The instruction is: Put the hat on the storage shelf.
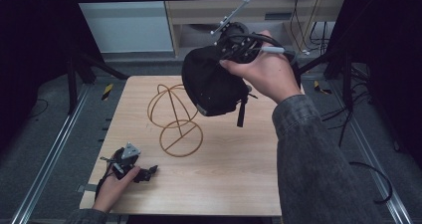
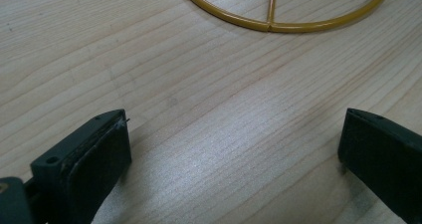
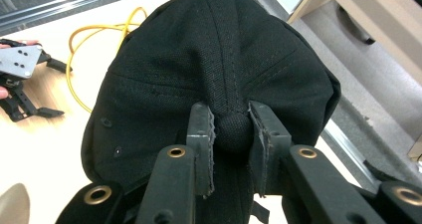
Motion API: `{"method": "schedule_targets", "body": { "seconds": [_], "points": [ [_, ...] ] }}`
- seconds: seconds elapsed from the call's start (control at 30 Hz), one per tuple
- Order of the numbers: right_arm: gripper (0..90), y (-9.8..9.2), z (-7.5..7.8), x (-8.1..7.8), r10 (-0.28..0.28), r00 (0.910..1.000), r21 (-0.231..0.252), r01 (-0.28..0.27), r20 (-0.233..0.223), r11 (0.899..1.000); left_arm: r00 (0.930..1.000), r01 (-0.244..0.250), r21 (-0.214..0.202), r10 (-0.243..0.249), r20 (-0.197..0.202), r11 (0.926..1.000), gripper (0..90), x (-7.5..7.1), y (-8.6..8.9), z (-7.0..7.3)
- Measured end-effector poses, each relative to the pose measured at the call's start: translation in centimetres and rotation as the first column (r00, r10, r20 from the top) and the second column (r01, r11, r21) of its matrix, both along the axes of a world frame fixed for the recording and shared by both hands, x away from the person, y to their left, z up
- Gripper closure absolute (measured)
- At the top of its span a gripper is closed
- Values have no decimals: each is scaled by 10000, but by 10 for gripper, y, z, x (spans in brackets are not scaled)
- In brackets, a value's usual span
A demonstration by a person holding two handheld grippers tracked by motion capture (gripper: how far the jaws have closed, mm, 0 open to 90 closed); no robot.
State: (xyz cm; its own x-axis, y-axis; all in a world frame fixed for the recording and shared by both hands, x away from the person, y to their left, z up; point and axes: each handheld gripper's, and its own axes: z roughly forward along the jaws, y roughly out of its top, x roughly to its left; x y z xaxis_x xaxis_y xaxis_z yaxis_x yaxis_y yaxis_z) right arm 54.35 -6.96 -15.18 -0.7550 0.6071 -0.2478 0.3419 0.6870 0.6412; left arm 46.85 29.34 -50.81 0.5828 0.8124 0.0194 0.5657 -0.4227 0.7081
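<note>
1. Right claw (image 3: 231, 134) is clamped on the top button of the black cap (image 1: 211, 82), holding it in the air over the table's far edge.
2. Judgement: cap is lifted; seating it on the yellow wire stand (image 1: 174, 119) at mid-table is probably what's left.
3. Left claw (image 1: 144, 173) rests near the front left corner, jaws apart, nothing between them.
4. Path to the stand looks clear; a dangling strap could snag the wire.
</note>
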Motion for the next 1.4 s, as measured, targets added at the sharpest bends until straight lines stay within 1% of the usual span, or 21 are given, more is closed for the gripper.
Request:
{"method": "schedule_targets", "body": {
  "seconds": [0.1, 0.17, 0.2, 0.3, 0.33, 0.43, 0.5, 0.53, 0.6, 0.67, 0.7, 0.73, 0.8, 0.87, 0.93, 1.03, 1.2, 1.4],
  "points": [
    [735, 6, 0, -4, 56, 9999, -63, -55, 128, 10000, 10000, 16, 13, -16, 6, 10000, 0, 0, 0, 0],
    [735, 16, 3, -11, 164, 9996, -207, -158, 251, 9997, 10000, 7, -1, -7, 12, 10000, 0, 0, 0, 0],
    [735, 16, 3, -11, 164, 9996, -207, -158, 251, 9997, 10000, 7, -1, -7, 12, 10000, 0, 0, 0, 0],
    [735, 27, 7, -12, 334, 9990, -287, -325, 295, 9991, 10000, -6, 7, 6, 13, 10000, 0, 0, 0, 0],
    [735, 27, 7, -12, 334, 9990, -287, -325, 295, 9991, 10000, 5, -4, -5, 22, 10000, 0, 0, 0, 0],
    [735, 37, 8, -8, 480, 9983, -396, -467, 318, 9981, 10000, -2, 9, 2, 21, 10000, 0, 0, 0, 0],
    [735, 44, 5, -3, 521, 9984, -533, -509, 217, 9973, 10000, 2, 10, -2, 15, 10000, 0, 0, 0, 0],
    [735, 44, 5, -3, 521, 9984, -533, -509, 217, 9973, 10000, 2, 10, -2, 15, 10000, 0, 0, 0, 0],
    [734, 54, 1, 5, 586, 9983, -515, -583, 39, 9970, 10000, 25, 1, -25, 21, 10000, 0, 1, 0, 0],
    [734, 57, 1, 7, 594, 9982, -460, -593, -11, 9972, 10000, 29, 1, -29, 25, 10000, 0, 1, 0, 0],
    [734, 62, 0, 9, 615, 9981, -487, -616, -46, 9969, 10000, 30, 1, -30, 20, 10000, 0, 1, 0, 0],
    [734, 74, 0, 11, 718, 9974, -557, -719, -46, 9959, 10000, 30, 0, -30, 23, 10000, 0, 1, 0, 0],
    [734, 77, -1, 11, 799, 9968, -563, -799, -24, 9952, 10000, 32, -2, -32, 18, 10000, 0, 1, 0, 0],
    [734, 87, -1, 11, 989, 9951, -555, -985, 30, 9936, 10000, 64, 27, -64, 31, 10000, 0, 1, 0, 0],
    [734, 95, -2, 13, 1020, 9948, -629, -1018, 9, 9928, 10000, 68, 25, -68, 31, 10000, 0, 1, 0, 0],
    [734, 101, -4, 14, 1101, 9939, -729, -1096, 20, 9913, 10000, 66, 26, -66, 32, 10000, 0, 1, 0, 0],
    [734, 105, -8, 18, 1083, 9941, -719, -1084, -48, 9915, 10000, 70, 27, -70, 26, 10000, 0, 1, 0, 0],
    [733, 113, -16, 25, 1081, 9939, -862, -1097, -238, 9902, 10000, 71, 25, -71, 24, 10000, 0, 1, 0, 0]
  ]
}}
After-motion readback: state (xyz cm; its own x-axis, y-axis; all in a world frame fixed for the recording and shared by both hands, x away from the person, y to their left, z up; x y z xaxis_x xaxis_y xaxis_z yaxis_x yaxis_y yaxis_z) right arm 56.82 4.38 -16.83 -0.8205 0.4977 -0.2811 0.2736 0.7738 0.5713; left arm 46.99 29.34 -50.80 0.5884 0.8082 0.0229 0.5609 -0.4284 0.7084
